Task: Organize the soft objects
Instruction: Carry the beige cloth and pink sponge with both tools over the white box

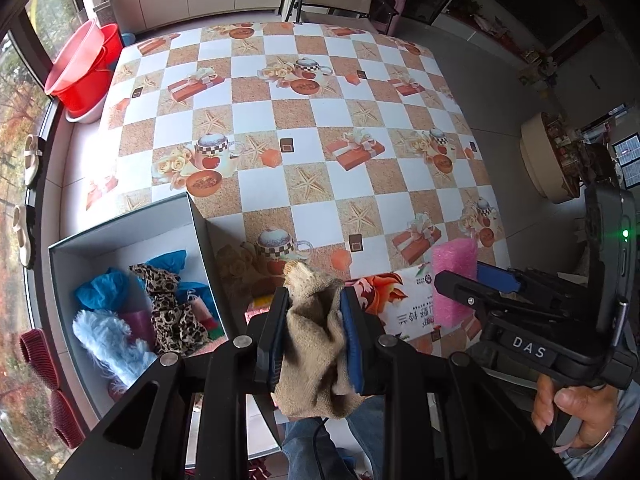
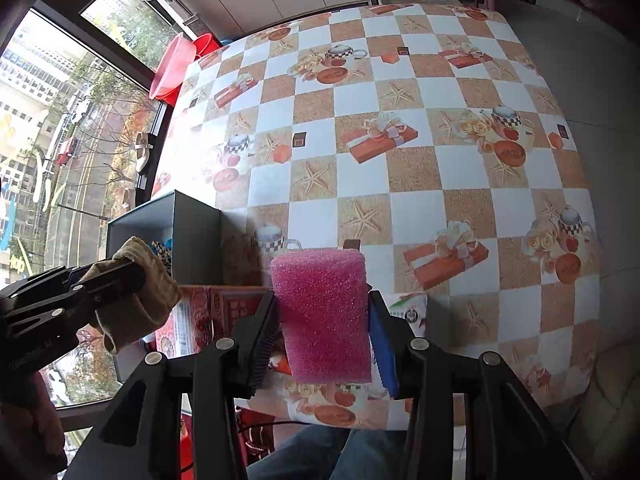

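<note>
Two grippers hang above the checkered tablecloth (image 1: 304, 196), each clamped on something soft: the left gripper (image 1: 314, 320) pinches a crumpled beige cloth (image 1: 316, 340), the right gripper (image 2: 324, 334) squeezes a pink sponge (image 2: 326, 312) held upright between its pads. Beside the table's near-left corner, an open grey box (image 1: 120, 236) holds blue fabric, a leopard-print piece (image 1: 170, 312) and a pale-blue fuzzy item (image 1: 108, 340); its front is cut off behind the gripper frame. A printed packet (image 1: 404, 300) is half hidden behind the fingers.
</note>
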Demonstrator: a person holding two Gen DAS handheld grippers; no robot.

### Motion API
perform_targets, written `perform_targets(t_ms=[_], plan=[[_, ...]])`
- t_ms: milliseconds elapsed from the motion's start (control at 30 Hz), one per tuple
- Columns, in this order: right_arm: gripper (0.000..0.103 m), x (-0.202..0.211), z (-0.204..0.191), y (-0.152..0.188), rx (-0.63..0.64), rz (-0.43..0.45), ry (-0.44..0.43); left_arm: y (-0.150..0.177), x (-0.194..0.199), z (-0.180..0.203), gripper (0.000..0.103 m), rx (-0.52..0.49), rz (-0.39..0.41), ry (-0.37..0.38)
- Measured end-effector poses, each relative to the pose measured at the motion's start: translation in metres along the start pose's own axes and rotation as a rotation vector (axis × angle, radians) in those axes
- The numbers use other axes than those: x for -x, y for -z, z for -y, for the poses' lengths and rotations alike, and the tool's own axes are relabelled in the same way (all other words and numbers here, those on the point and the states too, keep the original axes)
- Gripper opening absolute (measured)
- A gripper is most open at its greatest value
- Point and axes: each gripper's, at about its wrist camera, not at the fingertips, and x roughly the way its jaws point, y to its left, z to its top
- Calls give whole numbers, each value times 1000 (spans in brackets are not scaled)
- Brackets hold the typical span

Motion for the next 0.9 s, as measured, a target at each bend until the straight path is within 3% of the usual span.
perform_targets(t_ms=[433,900], plan=[[45,12,-30,30,31,-5,27,43,10,-7,28,13,17,41],[45,8,-96,44,178,-28,13,86,18,-54,28,145,37,40]])
